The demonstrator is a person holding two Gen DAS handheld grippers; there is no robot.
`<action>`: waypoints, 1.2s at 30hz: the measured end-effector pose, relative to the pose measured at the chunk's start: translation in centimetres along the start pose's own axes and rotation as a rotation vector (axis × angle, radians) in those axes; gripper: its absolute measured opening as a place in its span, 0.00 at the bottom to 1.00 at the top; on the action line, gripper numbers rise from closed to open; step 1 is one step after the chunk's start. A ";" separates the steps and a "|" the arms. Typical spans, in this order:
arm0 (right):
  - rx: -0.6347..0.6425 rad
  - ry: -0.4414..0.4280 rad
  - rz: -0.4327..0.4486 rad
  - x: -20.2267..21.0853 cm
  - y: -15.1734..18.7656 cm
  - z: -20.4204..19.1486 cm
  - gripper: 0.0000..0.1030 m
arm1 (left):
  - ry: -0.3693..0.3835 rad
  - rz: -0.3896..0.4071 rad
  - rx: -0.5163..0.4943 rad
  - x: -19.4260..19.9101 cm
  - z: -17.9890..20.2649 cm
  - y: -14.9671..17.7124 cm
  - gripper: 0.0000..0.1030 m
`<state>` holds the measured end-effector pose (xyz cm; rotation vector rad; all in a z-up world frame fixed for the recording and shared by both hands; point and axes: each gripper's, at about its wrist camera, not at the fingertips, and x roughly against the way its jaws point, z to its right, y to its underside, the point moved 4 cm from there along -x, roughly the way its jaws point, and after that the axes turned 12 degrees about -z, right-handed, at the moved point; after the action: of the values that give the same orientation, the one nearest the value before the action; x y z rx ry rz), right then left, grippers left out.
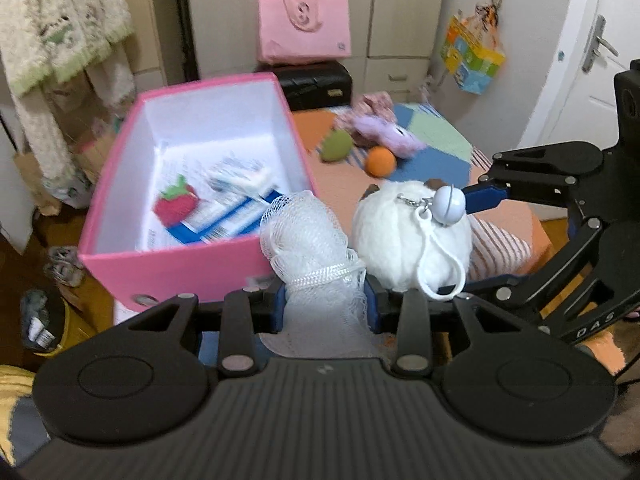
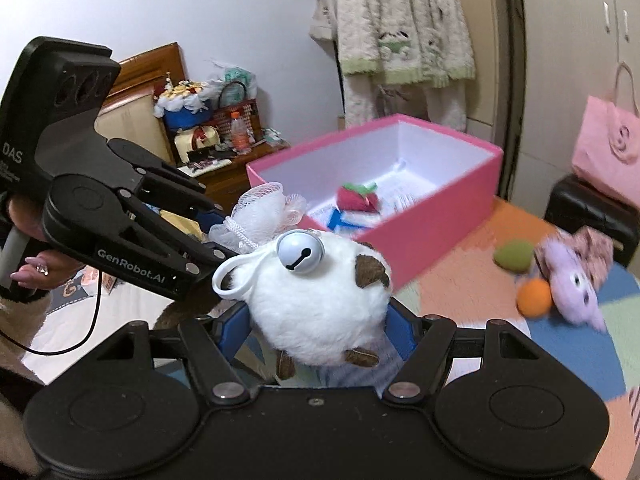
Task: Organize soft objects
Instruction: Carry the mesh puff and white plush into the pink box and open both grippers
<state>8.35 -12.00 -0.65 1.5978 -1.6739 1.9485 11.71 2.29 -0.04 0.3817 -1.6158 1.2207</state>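
Currently, in my left gripper (image 1: 325, 300): white mesh puff (image 1: 308, 240), jaws clamped on its gathered neck, held just beside the pink box (image 1: 192, 276). In my right gripper (image 2: 318, 320): white plush ball (image 2: 320, 304) with bell (image 2: 300, 252), jaws closed on its sides. Strawberry toy (image 1: 176, 202) already boxed. Step in hand: carrying both to the box. Next, I judge: bring each over the rim, then release. Green, orange and purple toys remain on the bed

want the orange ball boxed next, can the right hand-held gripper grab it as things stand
Probably not yet: the right hand-held gripper is already shut on the white plush. The orange ball lies uncovered on the mat, so the way is free once it unloads.
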 end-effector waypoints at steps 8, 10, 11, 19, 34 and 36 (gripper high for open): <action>0.024 0.004 0.046 -0.7 -4.6 0.4 0.73 | -0.052 0.058 0.036 0.8 -3.6 -2.8 0.34; 0.026 0.009 0.049 -1.2 -5.7 0.9 0.73 | -0.069 0.076 0.049 0.4 -4.6 -4.0 0.34; 0.027 0.018 0.053 -1.3 -6.2 1.2 0.73 | -0.075 0.082 0.056 0.2 -5.0 -4.5 0.34; 0.080 0.191 0.103 -4.2 -10.8 4.0 0.71 | -0.080 0.095 0.160 -3.5 -9.9 -8.8 0.35; -0.010 0.177 -0.026 -12.9 -15.6 11.2 0.36 | -0.018 0.004 0.240 -12.0 -15.1 -13.8 0.35; -0.039 0.163 -0.034 -13.3 -15.5 12.1 0.36 | -0.042 -0.025 0.234 -12.8 -15.6 -14.0 0.35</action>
<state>31.77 -8.62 -2.43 1.4032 -1.6008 1.9582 35.63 5.45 -4.43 0.5764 -1.5025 1.3958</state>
